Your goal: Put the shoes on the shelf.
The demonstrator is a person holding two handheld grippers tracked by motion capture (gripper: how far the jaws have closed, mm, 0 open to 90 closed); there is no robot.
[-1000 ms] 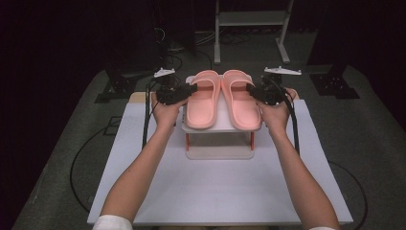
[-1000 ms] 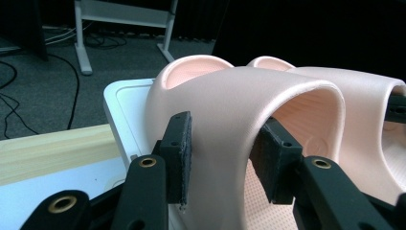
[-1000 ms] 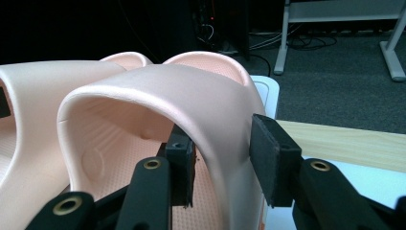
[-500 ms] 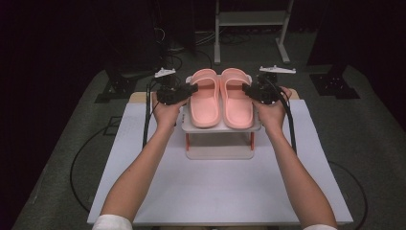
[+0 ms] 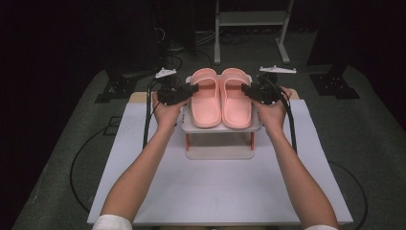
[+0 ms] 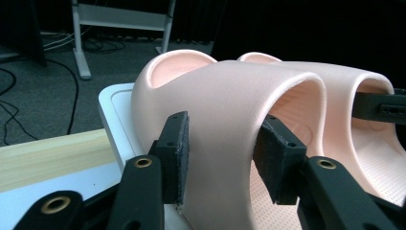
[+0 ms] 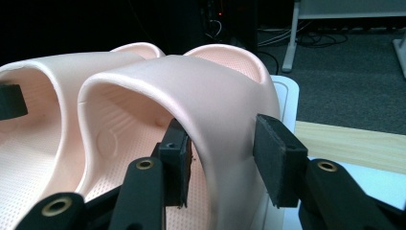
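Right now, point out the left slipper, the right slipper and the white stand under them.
left slipper (image 5: 206, 98): high view, on its footbed.
right slipper (image 5: 237, 98): high view, on its footbed.
white stand (image 5: 219, 152): high view, on its bare lower shelf.

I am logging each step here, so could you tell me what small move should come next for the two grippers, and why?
Probably close both grippers. The left gripper straddles the strap of the left slipper, one jaw outside and one under it, and the right gripper straddles the right slipper likewise, but gaps remain. Both slippers rest on the rack.
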